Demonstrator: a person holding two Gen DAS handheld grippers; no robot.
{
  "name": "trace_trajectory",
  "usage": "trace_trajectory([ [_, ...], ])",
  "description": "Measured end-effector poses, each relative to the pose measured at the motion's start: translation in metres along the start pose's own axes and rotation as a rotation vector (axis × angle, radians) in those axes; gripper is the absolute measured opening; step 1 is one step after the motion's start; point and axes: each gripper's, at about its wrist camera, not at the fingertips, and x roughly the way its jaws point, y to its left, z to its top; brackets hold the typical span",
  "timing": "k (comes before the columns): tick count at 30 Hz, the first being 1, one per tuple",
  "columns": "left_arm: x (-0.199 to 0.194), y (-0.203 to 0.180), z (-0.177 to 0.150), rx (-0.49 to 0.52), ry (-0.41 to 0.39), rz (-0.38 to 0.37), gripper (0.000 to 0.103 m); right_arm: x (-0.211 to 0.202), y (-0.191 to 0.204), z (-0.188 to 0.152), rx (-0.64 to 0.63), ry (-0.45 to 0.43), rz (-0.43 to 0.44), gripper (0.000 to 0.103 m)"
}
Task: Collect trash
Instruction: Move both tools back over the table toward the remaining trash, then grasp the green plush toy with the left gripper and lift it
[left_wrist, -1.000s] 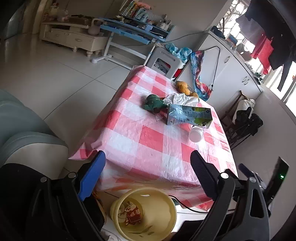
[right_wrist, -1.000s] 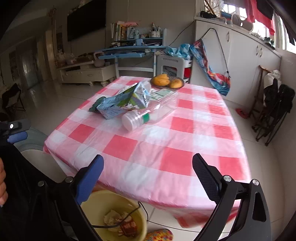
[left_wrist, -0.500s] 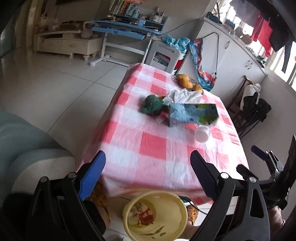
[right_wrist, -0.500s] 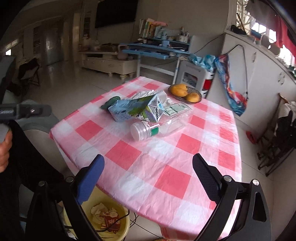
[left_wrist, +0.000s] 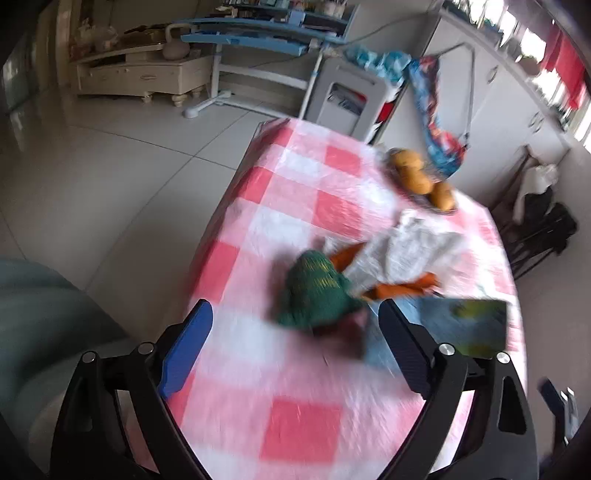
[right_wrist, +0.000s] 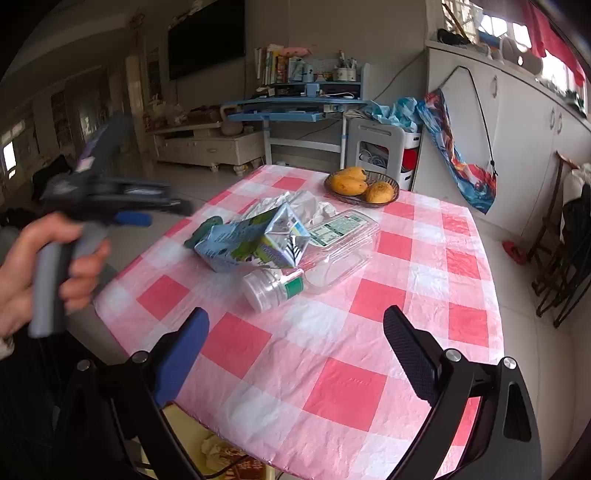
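Note:
Trash lies mid-table on a pink-checked cloth (right_wrist: 369, 380): a green net bag (left_wrist: 314, 291), a crumpled white bag (left_wrist: 413, 247), orange wrapper pieces (left_wrist: 402, 290), a blue-green carton (right_wrist: 255, 243) and a clear plastic bottle (right_wrist: 325, 251) on its side. My left gripper (left_wrist: 295, 325) is open and empty, just short of the green net bag; it also shows in the right wrist view (right_wrist: 147, 210), blurred. My right gripper (right_wrist: 295, 332) is open and empty over the near table edge, short of the bottle cap.
A bowl of mangoes (right_wrist: 360, 184) stands at the far side of the table. A yellow bin (right_wrist: 229, 458) with scraps sits on the floor below the near edge. A grey sofa (left_wrist: 44, 314) is at left, folding chairs (right_wrist: 561, 266) at right.
My left gripper has moved forward over the table, close to the green net bag, and the bin has left its view. My right gripper has advanced slightly toward the bottle.

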Motion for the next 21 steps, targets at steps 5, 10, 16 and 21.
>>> trace_trajectory([
  [5,0.041,-0.003,0.006,0.012,0.080,0.041,0.074,0.005,0.010,-0.003,-0.051,0.013,-0.005,0.092],
  [10,0.046,-0.009,0.005,0.036,0.099,-0.012,0.031,0.008,0.017,-0.001,-0.077,0.009,0.006,0.092],
  [16,0.010,-0.015,0.013,0.029,0.015,-0.104,0.028,0.005,0.023,0.003,-0.092,-0.021,0.006,0.092],
  [21,-0.019,-0.023,0.023,0.034,-0.072,-0.212,0.028,-0.004,0.020,0.015,-0.063,-0.089,0.024,0.092],
])
